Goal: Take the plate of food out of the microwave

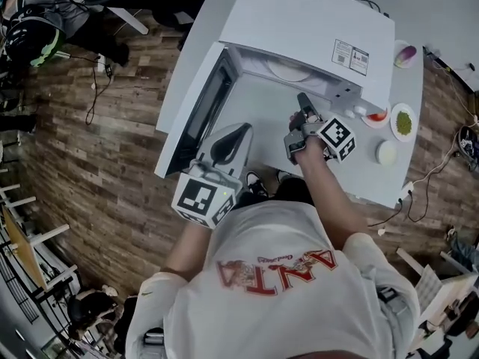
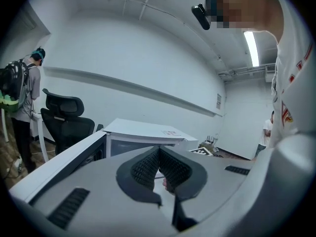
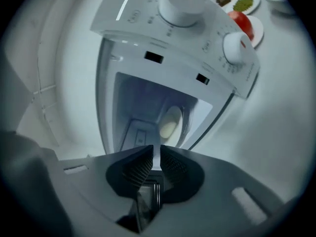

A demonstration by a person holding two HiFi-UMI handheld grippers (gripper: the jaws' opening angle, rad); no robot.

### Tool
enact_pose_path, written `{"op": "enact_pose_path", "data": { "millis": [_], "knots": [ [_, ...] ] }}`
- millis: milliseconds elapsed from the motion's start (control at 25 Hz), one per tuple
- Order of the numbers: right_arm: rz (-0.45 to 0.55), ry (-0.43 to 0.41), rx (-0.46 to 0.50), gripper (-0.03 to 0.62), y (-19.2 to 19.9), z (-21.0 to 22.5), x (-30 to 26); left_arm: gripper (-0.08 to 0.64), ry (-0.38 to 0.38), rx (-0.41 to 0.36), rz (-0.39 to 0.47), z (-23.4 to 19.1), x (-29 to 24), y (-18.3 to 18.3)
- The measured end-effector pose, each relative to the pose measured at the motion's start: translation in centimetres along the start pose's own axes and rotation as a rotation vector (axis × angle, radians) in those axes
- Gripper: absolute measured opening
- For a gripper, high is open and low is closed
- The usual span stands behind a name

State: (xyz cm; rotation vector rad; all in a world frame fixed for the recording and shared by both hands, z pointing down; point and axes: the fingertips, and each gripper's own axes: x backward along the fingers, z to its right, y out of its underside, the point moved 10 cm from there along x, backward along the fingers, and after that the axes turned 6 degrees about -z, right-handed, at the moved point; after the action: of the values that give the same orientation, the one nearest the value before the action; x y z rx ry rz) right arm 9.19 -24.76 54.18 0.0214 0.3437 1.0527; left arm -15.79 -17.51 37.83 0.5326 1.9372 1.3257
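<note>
The white microwave (image 1: 299,28) stands on a white table (image 1: 374,178) with its door (image 1: 198,111) swung wide to the left. A pale plate of food (image 1: 288,71) lies deep in the cavity; in the right gripper view the plate (image 3: 172,122) shows at the back of the opening. My right gripper (image 1: 301,99) hovers just in front of the cavity and points into it. Its jaws (image 3: 157,152) are shut but for a thin slit, with nothing between them. My left gripper (image 1: 241,129) is lower, beside the open door, its pads (image 2: 148,164) together and empty.
Right of the microwave on the table are a small plate with a tomato (image 1: 376,116), a plate of green food (image 1: 403,122), a white lid (image 1: 386,152) and a bowl with something purple (image 1: 405,54). A black office chair (image 2: 64,117) and a person with a backpack (image 2: 22,98) stand off to the left.
</note>
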Motion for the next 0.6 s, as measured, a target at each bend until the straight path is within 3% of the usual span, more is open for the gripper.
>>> {"op": "enact_pose_path", "data": {
  "millis": [240,600],
  "knots": [
    [0.077,0.031,-0.148,0.017,-0.4,2.2,-3.0,0.009,0.003,0.025,-0.019,-1.0,-0.9,0.3],
    [0.104,0.082,-0.207,0.017,-1.1,3.9,-5.7,0.009,0.011,0.050,-0.034,-2.2,-2.2,0.8]
  ]
}}
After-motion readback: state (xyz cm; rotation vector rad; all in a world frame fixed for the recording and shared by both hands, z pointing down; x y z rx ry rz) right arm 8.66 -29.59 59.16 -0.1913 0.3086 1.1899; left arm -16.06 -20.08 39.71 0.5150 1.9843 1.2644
